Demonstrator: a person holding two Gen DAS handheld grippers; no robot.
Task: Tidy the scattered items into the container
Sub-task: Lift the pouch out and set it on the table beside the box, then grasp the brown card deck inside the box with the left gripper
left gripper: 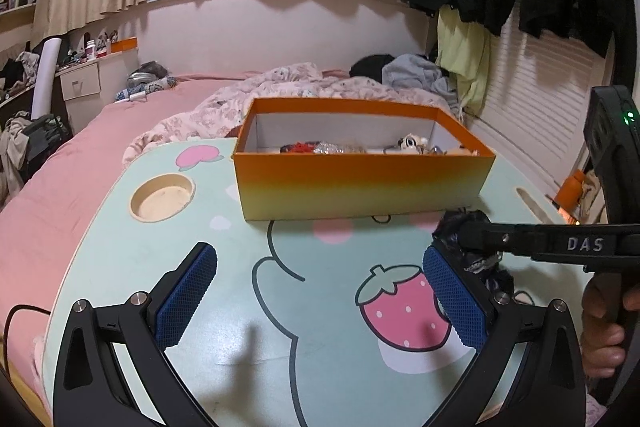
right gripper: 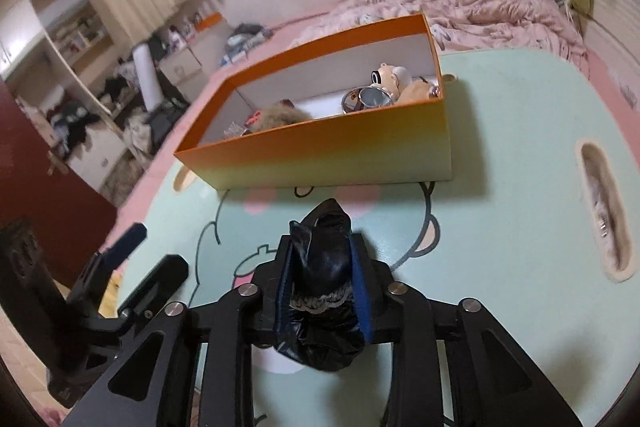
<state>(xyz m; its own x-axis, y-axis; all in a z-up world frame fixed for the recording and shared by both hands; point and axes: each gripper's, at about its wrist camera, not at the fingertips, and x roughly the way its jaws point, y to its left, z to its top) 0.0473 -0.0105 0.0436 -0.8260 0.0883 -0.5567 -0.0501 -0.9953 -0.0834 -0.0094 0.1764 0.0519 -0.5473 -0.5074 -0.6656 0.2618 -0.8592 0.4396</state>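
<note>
Black bag [right gripper: 326,267] — clamped in right hand-held gripper [right gripper: 322,247], angled downward.

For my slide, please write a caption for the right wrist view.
Right gripper grips a black crumpled bundle above the mint table, facing the orange box.

Orange-to-yellow gradient box [right gripper: 320,155], mint tray table [left gripper: 160,267] with pink strawberry print [left gripper: 404,307], glossy black bag [right gripper: 328,259]

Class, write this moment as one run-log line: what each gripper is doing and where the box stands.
left gripper: open, empty | right gripper: shut on black crumpled item | orange box: on table, already holding items
</note>
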